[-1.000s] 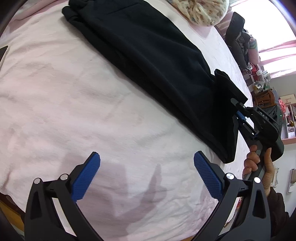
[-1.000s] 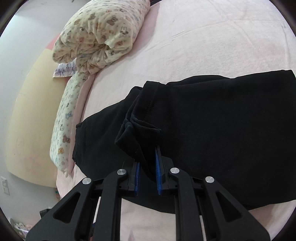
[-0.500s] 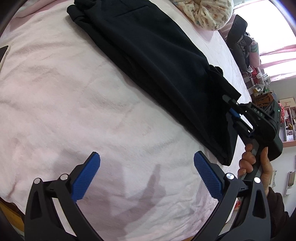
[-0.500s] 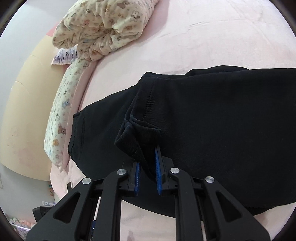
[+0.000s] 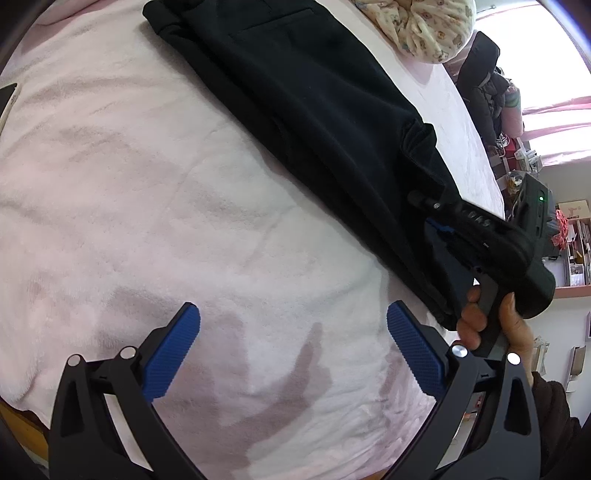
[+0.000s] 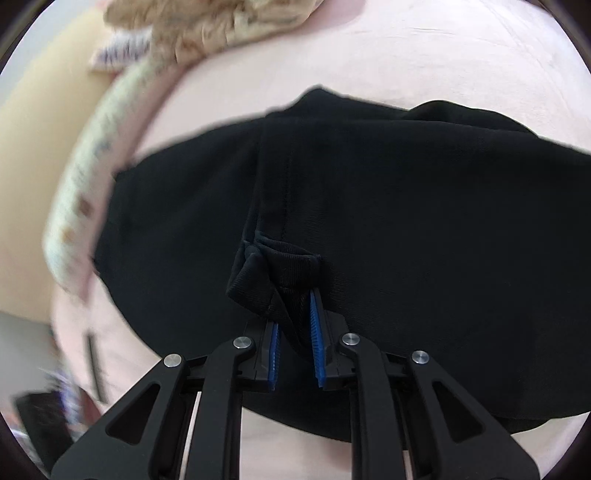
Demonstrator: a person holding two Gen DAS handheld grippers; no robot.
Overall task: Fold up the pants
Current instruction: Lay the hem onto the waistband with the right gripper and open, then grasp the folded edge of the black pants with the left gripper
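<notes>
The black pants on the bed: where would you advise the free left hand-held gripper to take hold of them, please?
Probably the near long edge of the black pants, close to the hem that the right hand-held gripper already pinches. That edge lies flat on the pink blanket, facing the open left hand-held gripper, so come in low from the near side.

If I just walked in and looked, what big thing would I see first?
You'd spot the black pants first, stretched in a long strip across the pink bed cover. Next, the right gripper, its blue pads pinching a bunched corner of the pants at the near end. The left gripper hangs wide open over bare cover, and a teddy-print quilt sits bunched at the far end of the bed.
</notes>
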